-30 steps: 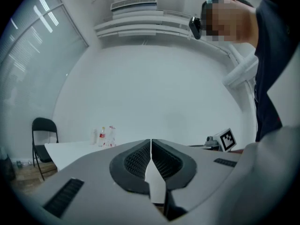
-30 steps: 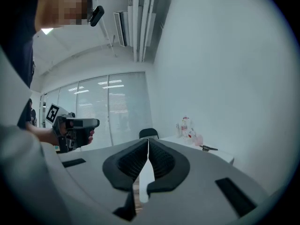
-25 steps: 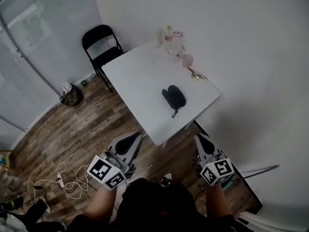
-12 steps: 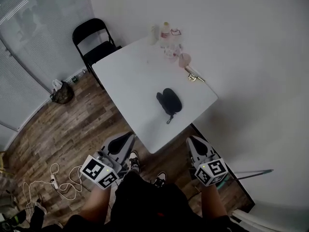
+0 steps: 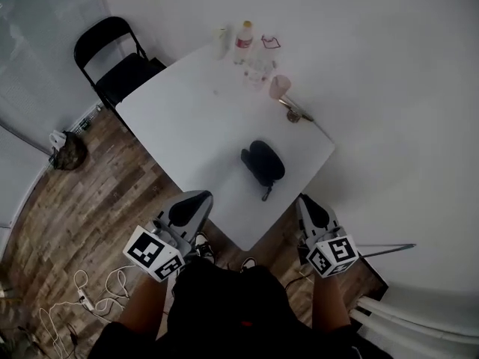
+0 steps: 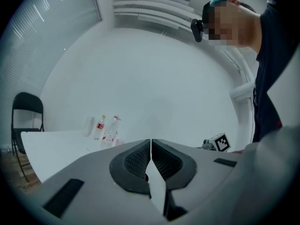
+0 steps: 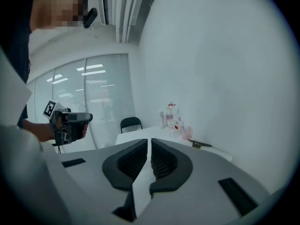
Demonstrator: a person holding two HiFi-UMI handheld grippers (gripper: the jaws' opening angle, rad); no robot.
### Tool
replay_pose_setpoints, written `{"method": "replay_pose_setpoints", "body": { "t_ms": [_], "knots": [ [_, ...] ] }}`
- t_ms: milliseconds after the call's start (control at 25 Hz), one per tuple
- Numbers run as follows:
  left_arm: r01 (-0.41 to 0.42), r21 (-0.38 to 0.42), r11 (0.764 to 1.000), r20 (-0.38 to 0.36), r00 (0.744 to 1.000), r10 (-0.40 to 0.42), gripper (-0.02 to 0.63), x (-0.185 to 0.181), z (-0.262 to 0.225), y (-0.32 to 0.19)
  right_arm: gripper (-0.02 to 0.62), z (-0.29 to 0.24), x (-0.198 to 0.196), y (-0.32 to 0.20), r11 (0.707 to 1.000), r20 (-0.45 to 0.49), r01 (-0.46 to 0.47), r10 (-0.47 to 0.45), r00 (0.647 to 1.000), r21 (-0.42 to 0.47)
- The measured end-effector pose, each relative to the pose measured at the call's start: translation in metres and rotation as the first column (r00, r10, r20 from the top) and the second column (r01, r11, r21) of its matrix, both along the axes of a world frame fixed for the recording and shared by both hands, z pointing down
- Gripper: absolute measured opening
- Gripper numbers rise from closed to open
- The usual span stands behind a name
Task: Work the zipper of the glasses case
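Step in hand, as we judge it: approach, zipper not yet touched. Both tools are off the table [image 5: 187, 126]. The left gripper [image 5: 191, 204] is just outside the near-left edge and the right gripper [image 5: 310, 212] is outside the near-right edge, either side of the near corner. Both have jaws pressed together w/ nothing between, per each gripper view.

The glasses case [image 5: 263, 163] lies flat on the table close to the near-right edge, btw the near and right corners, well apart from both tools. A thin strap [image 5: 267, 194] sticks out of its near end twd that edge. We can't tell if it's the zipper pull, too small.

To do it well, we think:
- Spread the jaws before reaching the case.
- One gripper pins the case body so it doesn't slide on the smooth top.
- The other pinches the pull only, not fabric, and drags along the zipper line round the curve.
- The right gripper is nearer the strap end, so prob. the puller.

Containers: the case looks shut, contents unseen. At the far corner we see a bottle [image 5: 244, 36] w/ red label, a pale bottle [image 5: 222, 42] beside it and a clear container [image 5: 258, 69]; fill levels not readable. A pink cup [image 5: 280, 87] stands by the far-right edge, inside not visible.
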State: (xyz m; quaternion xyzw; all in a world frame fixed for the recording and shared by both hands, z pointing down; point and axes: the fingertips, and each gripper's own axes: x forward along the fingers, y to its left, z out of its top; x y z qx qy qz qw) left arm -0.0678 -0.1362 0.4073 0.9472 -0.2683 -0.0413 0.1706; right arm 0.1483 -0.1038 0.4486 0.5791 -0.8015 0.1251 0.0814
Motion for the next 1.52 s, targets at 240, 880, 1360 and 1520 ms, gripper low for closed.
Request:
{"method": "replay_pose_setpoints", "body": {
  "t_ms": [240,880,1360,1520],
  "knots": [
    [-0.085,-0.044,0.995,-0.022,0.996,0.085,0.026,0.012,0.007,-0.02,0.174,0.021,-0.009,-0.021,0.998,-0.059,0.003,-0.006,0.998,-0.066],
    [0.013,-0.161,0.987,0.036,0.999,-0.007,0.026,0.051,0.039,-0.034,0.503,0.163,0.018,-0.087,0.938,-0.121,0.179,-0.223,0.967,-0.297],
    [0.068,-0.229,0.971,0.114,0.993,-0.042,0.026,0.051,0.072,-0.039,0.554,0.253,0.021,-0.117,0.882,-0.115,0.192,-0.264,0.958,-0.43],
    [0.061,-0.234,0.97,0.115,0.993,-0.034,0.026,0.054,0.076,-0.042,0.557,0.267,0.016,-0.117,0.866,-0.131,0.205,-0.293,0.947,-0.456]
  ]
}}
